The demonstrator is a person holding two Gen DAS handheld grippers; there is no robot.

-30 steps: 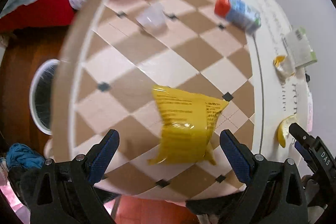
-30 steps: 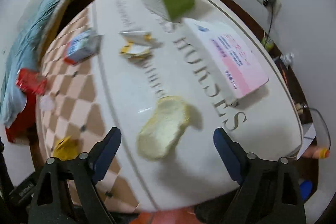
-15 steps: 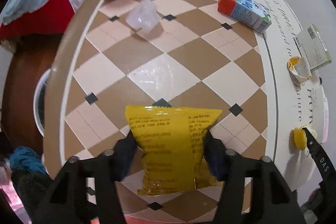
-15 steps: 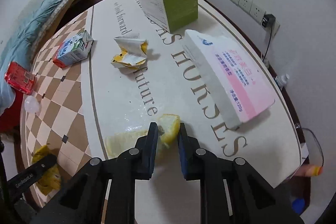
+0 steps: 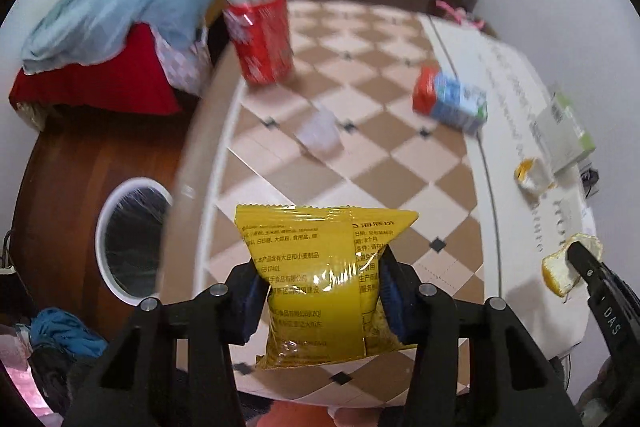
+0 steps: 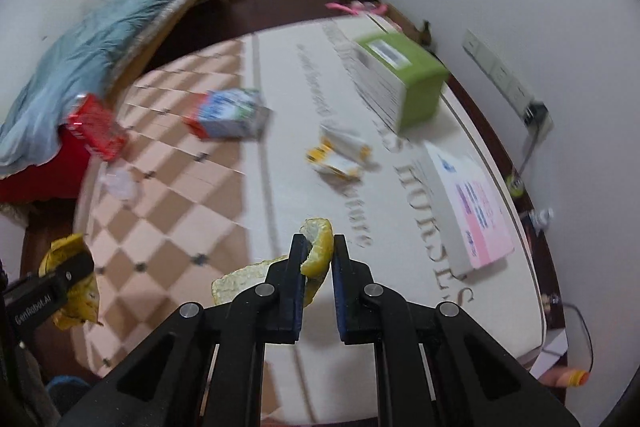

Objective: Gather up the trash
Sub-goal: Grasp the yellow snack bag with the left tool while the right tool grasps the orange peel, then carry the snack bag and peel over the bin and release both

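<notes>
Grip status differs from a second ago on both sides: we then held both pairs of jaws wide apart above the table, and we now have each pair clamped on a piece of trash. The left gripper pinches the yellow snack bag across its middle; the bag stands upright between the blue pads and appears lifted off the checkered table. The right gripper holds the citrus peel, its jaws nearly together on the curled rind, with the rest of the peel trailing to the left below the fingers.

We judge both pickups complete, so the next step is transport to the bin, which stands on the floor left of the table edge.

Both grippers point forward over the near edge of the table, tilted slightly down, the left beside the right. Background blur suggests both are moving. The red can, milk carton, clear cup and crumpled wrapper lie on the table, not yet collected.
</notes>
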